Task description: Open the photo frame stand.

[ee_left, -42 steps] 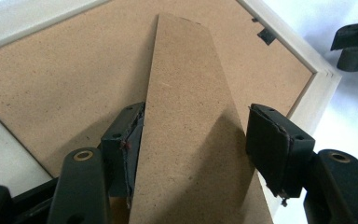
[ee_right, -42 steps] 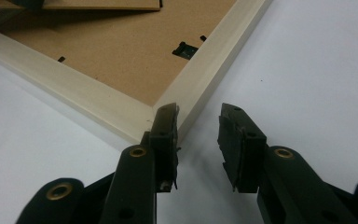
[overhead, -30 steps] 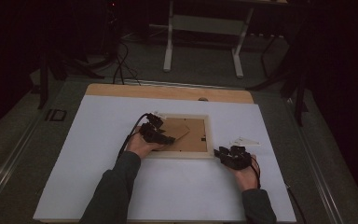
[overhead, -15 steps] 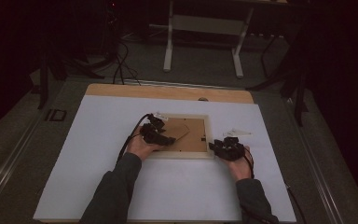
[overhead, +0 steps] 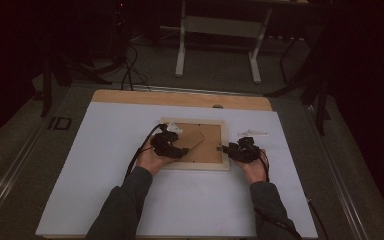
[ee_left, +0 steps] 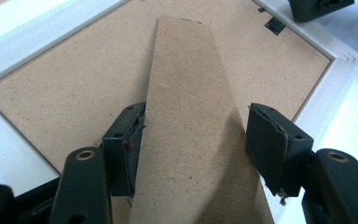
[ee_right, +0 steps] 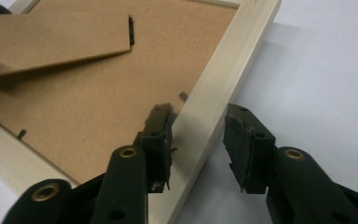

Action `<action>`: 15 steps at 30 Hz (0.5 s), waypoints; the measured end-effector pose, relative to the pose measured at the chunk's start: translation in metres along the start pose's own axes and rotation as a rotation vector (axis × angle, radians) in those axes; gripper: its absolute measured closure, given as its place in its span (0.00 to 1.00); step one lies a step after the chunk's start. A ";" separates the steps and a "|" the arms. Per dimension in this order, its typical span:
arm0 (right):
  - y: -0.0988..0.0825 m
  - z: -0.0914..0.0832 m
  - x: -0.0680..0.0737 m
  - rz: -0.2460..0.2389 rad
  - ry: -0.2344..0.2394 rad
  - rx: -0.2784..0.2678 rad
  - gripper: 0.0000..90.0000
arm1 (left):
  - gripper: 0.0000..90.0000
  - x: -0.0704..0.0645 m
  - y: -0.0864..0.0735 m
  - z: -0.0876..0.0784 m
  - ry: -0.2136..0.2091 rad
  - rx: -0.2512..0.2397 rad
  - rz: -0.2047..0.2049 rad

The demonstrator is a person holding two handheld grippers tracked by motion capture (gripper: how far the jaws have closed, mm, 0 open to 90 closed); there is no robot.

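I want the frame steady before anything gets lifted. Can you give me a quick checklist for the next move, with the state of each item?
1. Picture frame lies face down, flat on the white table: ok.
2. Right gripper straddles the frame's side rail, jaws just been opening, pads not pressing: not ok as a hold.
3. Left gripper has the stand flap between its jaws: ok.
4. Left pads gripping the flap: cannot tell.
5. Retaining tab turned clear of the backing board: cannot tell.
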State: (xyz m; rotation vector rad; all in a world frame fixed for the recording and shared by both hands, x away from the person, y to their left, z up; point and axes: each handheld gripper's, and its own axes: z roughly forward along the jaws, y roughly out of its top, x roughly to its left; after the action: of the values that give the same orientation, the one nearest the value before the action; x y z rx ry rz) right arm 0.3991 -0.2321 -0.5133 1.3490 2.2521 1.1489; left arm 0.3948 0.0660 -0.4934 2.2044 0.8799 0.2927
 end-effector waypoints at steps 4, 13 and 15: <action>0.006 0.003 -0.002 0.006 0.012 0.004 0.61 | 0.45 -0.005 -0.003 -0.003 0.026 -0.019 0.021; 0.022 0.006 -0.001 0.029 0.042 0.001 0.52 | 0.45 -0.021 -0.009 -0.010 0.101 -0.062 0.075; 0.026 0.006 -0.001 0.025 0.040 0.008 0.51 | 0.45 -0.026 -0.011 -0.012 0.119 -0.080 0.089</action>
State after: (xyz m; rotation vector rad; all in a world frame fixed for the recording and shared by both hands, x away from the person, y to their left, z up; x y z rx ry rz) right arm 0.4187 -0.2233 -0.4976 1.3732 2.2754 1.1866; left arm 0.3649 0.0611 -0.4911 2.1733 0.8204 0.4981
